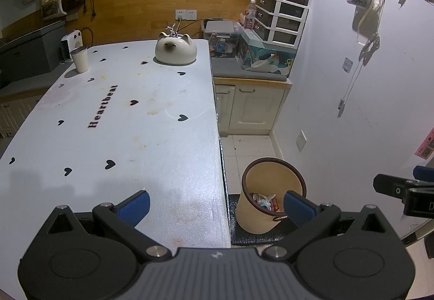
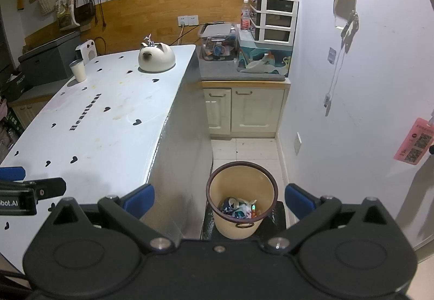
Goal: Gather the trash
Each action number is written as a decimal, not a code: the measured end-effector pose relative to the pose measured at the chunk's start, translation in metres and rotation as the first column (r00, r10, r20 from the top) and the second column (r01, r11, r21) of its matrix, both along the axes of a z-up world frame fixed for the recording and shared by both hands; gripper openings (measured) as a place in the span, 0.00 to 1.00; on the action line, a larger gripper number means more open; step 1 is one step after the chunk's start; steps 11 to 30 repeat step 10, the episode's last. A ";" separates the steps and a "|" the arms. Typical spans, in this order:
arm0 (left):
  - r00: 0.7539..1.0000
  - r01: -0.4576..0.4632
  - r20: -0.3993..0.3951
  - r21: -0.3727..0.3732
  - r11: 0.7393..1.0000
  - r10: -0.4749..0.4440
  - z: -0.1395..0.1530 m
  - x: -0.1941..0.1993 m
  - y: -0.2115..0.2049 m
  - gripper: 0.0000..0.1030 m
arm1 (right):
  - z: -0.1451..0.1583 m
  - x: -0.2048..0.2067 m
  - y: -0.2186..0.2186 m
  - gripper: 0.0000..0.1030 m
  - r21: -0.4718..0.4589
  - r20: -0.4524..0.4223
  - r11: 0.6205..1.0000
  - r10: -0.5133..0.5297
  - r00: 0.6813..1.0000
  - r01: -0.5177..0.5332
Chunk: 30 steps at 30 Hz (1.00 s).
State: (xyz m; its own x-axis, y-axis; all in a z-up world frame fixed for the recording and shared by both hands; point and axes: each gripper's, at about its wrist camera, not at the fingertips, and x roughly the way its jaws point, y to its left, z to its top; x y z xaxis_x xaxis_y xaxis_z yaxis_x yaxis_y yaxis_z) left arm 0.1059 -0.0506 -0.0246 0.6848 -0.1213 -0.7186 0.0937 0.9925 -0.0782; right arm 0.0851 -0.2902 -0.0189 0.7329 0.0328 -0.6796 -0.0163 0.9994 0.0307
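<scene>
A tan waste bin (image 1: 271,199) (image 2: 241,205) with a dark rim stands on the floor right of the table, holding crumpled wrappers and a crushed can (image 2: 238,209). My left gripper (image 1: 217,206) is open and empty, hovering over the table's near right edge, its right finger in front of the bin. My right gripper (image 2: 219,199) is open and empty above the bin, which shows between its blue-padded fingers. The white table (image 1: 114,123) (image 2: 103,115) has black hearts and the word "Heartbeat". A paper cup (image 1: 79,59) (image 2: 77,70) stands at its far left.
A cream cat-shaped ceramic pot (image 1: 175,50) (image 2: 156,59) sits at the table's far edge, and a small white heater (image 1: 71,45) stands behind the cup. Beyond are low cabinets (image 2: 244,110), storage boxes, a drawer unit (image 1: 282,19) and a fish tank. A white wall closes the right side.
</scene>
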 end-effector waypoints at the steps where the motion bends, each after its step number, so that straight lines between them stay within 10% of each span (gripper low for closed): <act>1: 1.000 0.000 0.000 0.001 1.000 0.000 0.000 0.000 0.000 1.00 | 0.000 0.000 0.000 1.00 0.000 0.000 1.000 0.000 1.000 0.000; 30: 1.000 -0.002 0.001 0.002 1.000 0.002 0.000 0.000 0.000 1.00 | -0.001 0.000 0.002 1.00 0.003 0.000 1.000 0.005 1.000 -0.005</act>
